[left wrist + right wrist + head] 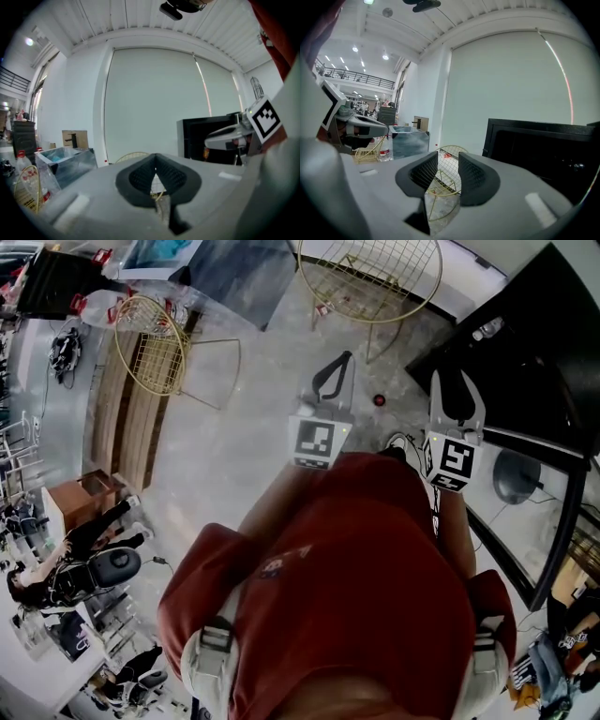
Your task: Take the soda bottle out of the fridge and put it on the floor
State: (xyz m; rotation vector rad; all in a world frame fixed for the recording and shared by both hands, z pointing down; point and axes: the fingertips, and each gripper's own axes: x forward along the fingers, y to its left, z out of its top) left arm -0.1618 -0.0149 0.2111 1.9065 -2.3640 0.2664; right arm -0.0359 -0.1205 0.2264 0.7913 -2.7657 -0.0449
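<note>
item: left gripper [154, 159]. jaws pressed together at the tips, nothing between them; held out roughly level in front of the person's red shirt [366, 596].
item: right gripper [447, 157]. jaws spread, nothing caught; only a gold wire chair [440, 187] shows through the gap, well beyond them.
item: black cabinet [511, 343]. ahead and to the right, taken here for the fridge; dark front, and no view shows whether the door is ajar.
item: soda bottle. not seen in any view; judged to be inside the cabinet. clear bottles with red labels [384, 151] stand far off to the left, apart from the fridge, so probably not the one meant.
item: floor [253, 427]. pale marble, open between the chairs and the cabinet.
step in hand: approach, before the fridge is touched; neither gripper is near it.
next move calls for: closing on the cabinet, finding the door edge or handle with one gripper, and keeping the spread right gripper free to take the bottle by its body.
</note>
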